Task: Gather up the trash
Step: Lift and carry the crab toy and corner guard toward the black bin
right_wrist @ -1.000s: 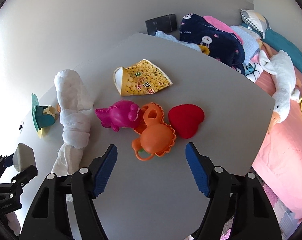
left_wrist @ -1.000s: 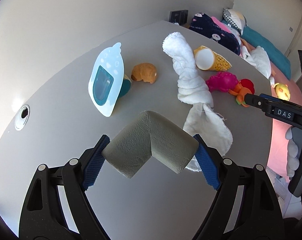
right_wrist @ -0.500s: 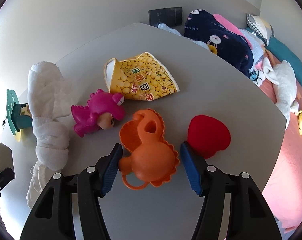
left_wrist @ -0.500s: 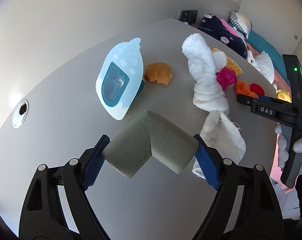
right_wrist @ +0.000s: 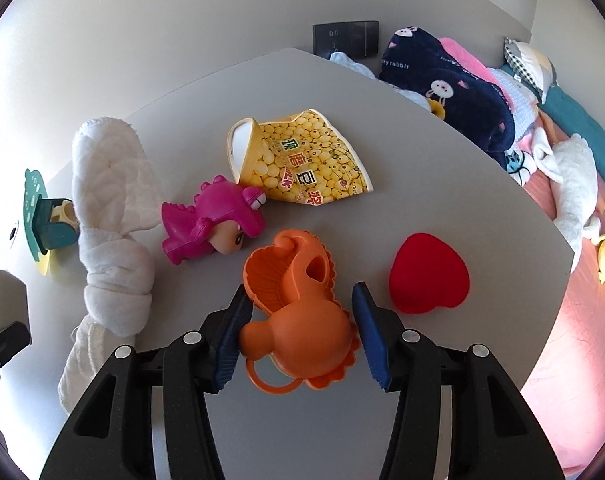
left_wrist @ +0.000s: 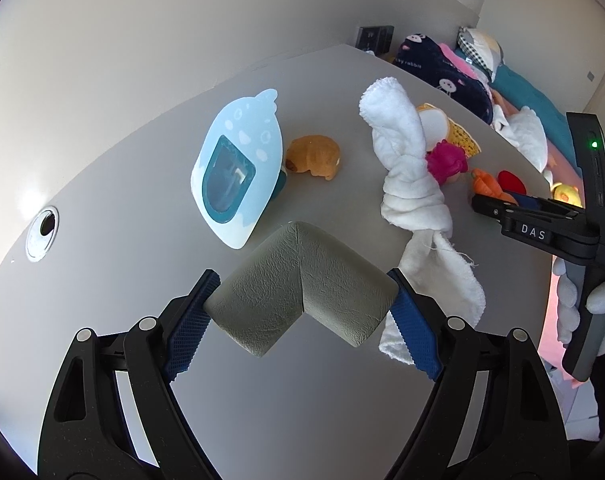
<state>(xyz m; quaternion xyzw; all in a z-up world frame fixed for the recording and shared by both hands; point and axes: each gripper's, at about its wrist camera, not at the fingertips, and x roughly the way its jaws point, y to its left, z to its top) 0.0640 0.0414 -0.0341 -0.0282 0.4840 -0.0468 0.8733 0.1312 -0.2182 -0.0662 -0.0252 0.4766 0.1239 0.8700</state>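
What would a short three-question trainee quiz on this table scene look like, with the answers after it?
1. True or false: the left hand-held gripper grips a grey corner guard.
2. Which toy is between the closing jaws of the right hand-held gripper? A) pink dinosaur B) orange toy C) red heart
3. Fill in: the yellow snack bag lies on the ___.

Key: 1 true; 2 B; 3 table.

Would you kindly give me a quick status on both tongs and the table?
Left tongs clamped on grey corner guard. Right tongs closing around orange toy; right pad short of contact. Yellow snack bag untouched behind pink dinosaur.
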